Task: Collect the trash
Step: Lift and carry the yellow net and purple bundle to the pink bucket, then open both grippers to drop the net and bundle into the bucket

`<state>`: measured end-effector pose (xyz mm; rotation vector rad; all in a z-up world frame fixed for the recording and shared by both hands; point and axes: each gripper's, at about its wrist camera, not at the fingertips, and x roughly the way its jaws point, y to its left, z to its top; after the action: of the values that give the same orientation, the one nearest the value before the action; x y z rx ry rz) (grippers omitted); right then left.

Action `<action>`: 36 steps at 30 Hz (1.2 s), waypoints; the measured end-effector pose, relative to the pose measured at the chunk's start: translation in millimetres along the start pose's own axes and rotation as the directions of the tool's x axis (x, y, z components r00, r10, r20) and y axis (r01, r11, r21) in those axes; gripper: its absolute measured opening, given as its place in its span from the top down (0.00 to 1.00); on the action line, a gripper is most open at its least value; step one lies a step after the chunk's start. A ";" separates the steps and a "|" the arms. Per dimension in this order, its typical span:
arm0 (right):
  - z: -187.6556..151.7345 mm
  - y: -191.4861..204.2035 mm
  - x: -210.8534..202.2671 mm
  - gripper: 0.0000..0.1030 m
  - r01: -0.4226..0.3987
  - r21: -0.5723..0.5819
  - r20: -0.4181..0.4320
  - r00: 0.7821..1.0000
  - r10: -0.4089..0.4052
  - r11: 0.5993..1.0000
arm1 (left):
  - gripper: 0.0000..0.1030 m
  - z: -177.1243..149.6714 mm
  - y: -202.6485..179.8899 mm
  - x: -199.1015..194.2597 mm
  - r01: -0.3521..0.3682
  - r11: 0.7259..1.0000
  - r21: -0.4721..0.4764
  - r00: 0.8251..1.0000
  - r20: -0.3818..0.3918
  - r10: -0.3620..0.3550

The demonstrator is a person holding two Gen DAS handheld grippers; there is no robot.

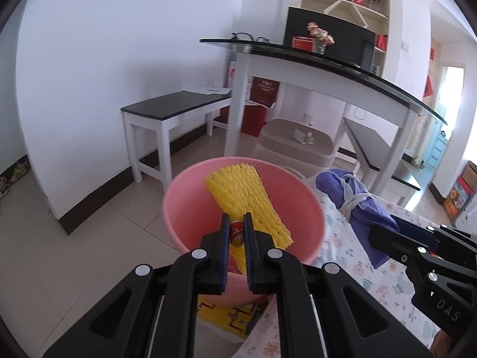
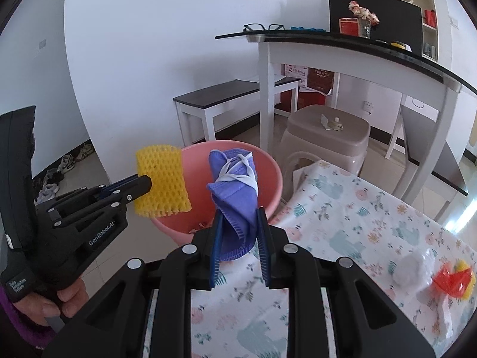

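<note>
On my feed both views are bright with soft daylight, strongest from the overexposed doorway [image 1: 451, 89] at far right of the left wrist view. Fisheye bending curves the white walls and dark corners vignette. Slight motion blur softens the round pink plastic bin [image 1: 190, 208]; shadows stay faint.

My black grippers carry a yellow foam net sleeve [image 2: 162, 180] and a crumpled purple face mask [image 2: 235, 191] with white straps over a pink plastic bin [image 1: 190, 208], beside a white tablecloth [image 2: 357, 223] printed with pastel flowers.
</note>
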<state>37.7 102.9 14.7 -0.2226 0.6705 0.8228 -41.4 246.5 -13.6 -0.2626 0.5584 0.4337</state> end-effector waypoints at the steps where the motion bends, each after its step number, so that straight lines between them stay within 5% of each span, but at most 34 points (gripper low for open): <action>1: 1.6 2.2 3.1 0.79 -0.001 -0.001 -0.003 1.000 0.001 1.000 | 0.92 0.5 2.6 2.1 -0.007 1.000 -0.003 1.000 -0.001 0.007; 36: 4.1 13.4 90.3 0.79 -0.003 -0.006 -0.161 0.987 0.002 1.000 | 0.92 -1.6 15.6 71.8 -0.094 0.995 0.023 0.991 -0.094 0.096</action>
<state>74.0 168.0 -38.1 -0.2961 0.8200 0.8148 5.3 282.8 -57.1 -0.2399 0.6698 0.5098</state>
